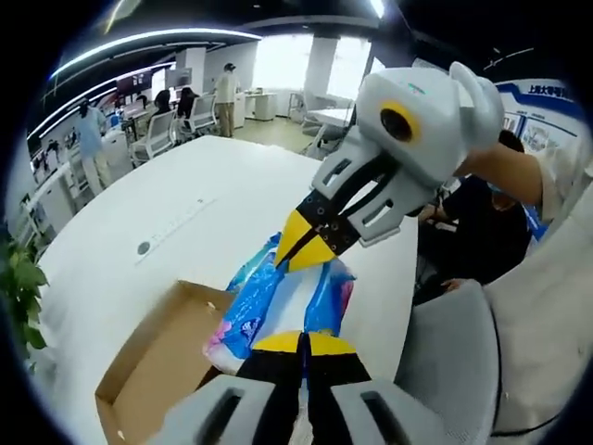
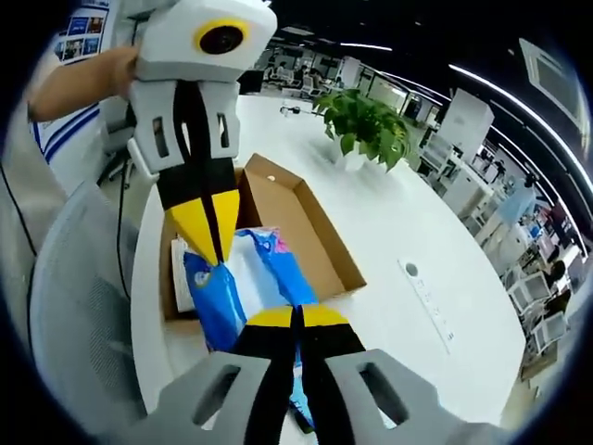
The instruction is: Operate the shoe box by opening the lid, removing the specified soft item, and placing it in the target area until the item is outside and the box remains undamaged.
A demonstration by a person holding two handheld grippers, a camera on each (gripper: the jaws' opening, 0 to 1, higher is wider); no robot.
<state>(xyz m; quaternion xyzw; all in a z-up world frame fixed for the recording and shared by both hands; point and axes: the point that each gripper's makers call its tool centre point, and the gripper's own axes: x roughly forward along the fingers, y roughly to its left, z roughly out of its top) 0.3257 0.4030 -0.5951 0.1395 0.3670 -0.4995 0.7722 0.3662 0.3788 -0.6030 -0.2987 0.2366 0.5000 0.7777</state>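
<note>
Both hand-held grippers have their yellow-tipped jaws pinched together on the same thing: the left hand-held gripper (image 1: 304,341) nips the near end of a blue and white soft pack (image 1: 278,301), and the right hand-held gripper (image 2: 295,317) holds the opposite end, so the pack hangs stretched between them. In the left gripper view the right one reaches in from the far right, with a bare forearm (image 1: 505,176) behind it; in the right gripper view the left one comes down from the upper left.

The soft pack is up out of the shoe box (image 1: 153,357), held just above its open brown tray, which sits lidless on the white worktop (image 1: 195,199). Inside the box in the right gripper view, something pale and flat seems to lie under the pack, but I cannot say what.

Judging by the way it sags and creases, the pack is light, limp plastic film around something squashy, and likely a bit slick. Pinching the ends or a seam, as now, looks sensible; a hold in the middle might slip or crumple it. The cardboard box looks thin and easily dented, so dragging the pack over its wall seems unwise.

A pink patch shows on the pack, but no wording on it is readable. Blue wall posters far off carry writing too small to make out.
</note>
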